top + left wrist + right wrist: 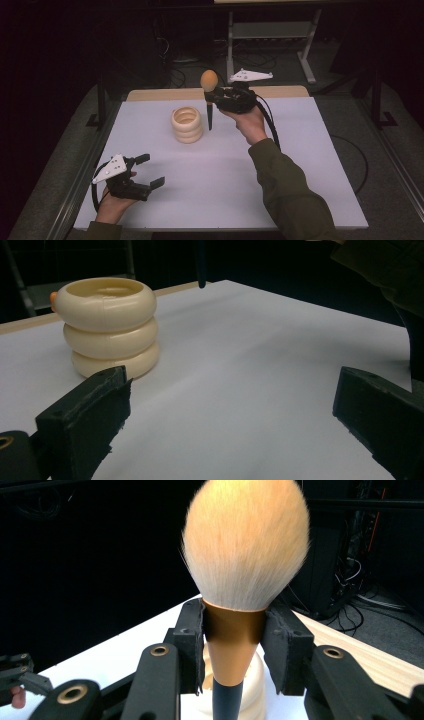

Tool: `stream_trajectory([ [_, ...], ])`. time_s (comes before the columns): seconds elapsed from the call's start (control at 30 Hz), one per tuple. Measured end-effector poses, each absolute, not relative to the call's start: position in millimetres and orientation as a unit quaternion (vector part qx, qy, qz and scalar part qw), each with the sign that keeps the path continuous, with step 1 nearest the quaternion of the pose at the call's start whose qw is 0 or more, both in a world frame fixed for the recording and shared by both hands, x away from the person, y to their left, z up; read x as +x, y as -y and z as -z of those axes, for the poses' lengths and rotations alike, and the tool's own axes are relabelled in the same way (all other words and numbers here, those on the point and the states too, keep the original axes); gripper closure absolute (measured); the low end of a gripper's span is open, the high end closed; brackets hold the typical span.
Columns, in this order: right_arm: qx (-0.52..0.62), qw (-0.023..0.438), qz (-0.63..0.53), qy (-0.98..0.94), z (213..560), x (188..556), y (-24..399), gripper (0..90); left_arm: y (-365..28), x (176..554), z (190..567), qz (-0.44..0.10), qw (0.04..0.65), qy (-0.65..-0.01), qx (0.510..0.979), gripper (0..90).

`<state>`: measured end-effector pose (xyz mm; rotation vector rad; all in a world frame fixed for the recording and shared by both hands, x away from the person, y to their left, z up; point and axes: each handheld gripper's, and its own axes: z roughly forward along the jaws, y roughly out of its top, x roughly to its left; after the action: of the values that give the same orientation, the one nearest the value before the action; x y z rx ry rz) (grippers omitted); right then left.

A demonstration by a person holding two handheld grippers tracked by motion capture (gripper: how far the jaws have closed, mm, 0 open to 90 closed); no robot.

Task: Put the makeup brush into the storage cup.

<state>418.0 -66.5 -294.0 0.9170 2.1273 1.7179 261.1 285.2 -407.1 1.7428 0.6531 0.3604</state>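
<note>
— Large makeup brush (245,545) with a fluffy peach-and-white head, copper collar and dark handle: held upright above the far middle of the table, head up, handle pointing down.

— Gripped by?

— Right gripper (234,645), both black pads pressed on the copper collar from either side; in the high view, up over the far half of the white table (280,200), in a hand with an olive sleeve.

— Beneath it?

— Cream ribbed holder (187,125) shaped like three stacked rings, open on top, standing on the table just left of the handle tip; tip clear of it, beside rather than inside.

— And the left gripper (146,170)?

— Near the front left corner, low over the table, jaws spread wide, nothing between them, aimed towards the holder.
</note>
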Motion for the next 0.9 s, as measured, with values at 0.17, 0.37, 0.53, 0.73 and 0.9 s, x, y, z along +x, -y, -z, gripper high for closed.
stream_trajectory([
  [0.17, 0.318, 0.132, -0.592, -0.729, 291.3, 423.3, 63.2, 61.6, -285.1, 260.7, 407.3, -0.153, 0.582, -0.284, 0.747, 1.5],
  [0.37, 0.316, 0.138, -0.597, -0.724, 287.6, 429.8, 56.1, 61.6, -285.4, 261.1, 407.9, -0.152, 0.582, -0.283, 0.747, 1.5],
  [0.53, 0.312, 0.139, -0.598, -0.725, 288.5, 435.0, 46.7, 61.6, -285.5, 261.3, 408.1, -0.151, 0.582, -0.283, 0.747, 1.5],
  [0.73, 0.312, 0.142, -0.603, -0.721, 290.1, 443.2, 38.0, 61.6, -286.4, 261.3, 408.3, -0.151, 0.585, -0.286, 0.744, 1.5],
  [0.9, 0.312, 0.144, -0.603, -0.720, 289.5, 446.8, 33.8, 61.6, -285.9, 261.3, 408.3, -0.151, 0.586, -0.286, 0.743, 1.5],
])
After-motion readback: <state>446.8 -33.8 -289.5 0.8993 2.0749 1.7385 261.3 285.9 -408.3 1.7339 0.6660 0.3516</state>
